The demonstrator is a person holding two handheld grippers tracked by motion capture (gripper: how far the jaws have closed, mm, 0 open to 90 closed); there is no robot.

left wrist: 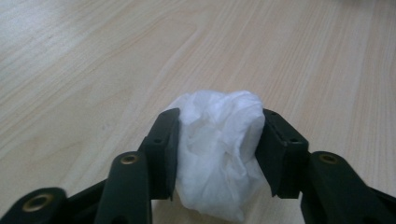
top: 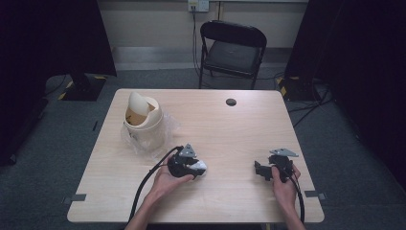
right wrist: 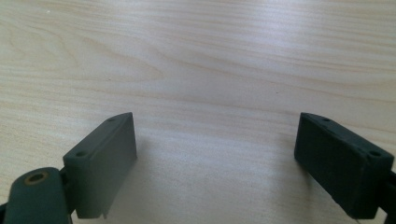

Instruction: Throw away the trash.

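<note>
Down on the table (left wrist: 93,56), the crumpled tissue (left wrist: 217,149) sits squeezed between the left claw's (left wrist: 217,156) pads.

One wooden table (top: 239,129) fills the centre of the high view, with one round dark hole (top: 231,102) near its far edge. On it, at left of centre, stands one cream swing-lid bin (top: 142,120) on one sheet of clear plastic (top: 170,128). One crumpled white tissue (left wrist: 217,149) sits low in the frame. Two grippers are counted: the left gripper (top: 194,166) and the right gripper (top: 260,170). Behind the table, at top centre, stands one black folding chair (top: 233,50).
</note>
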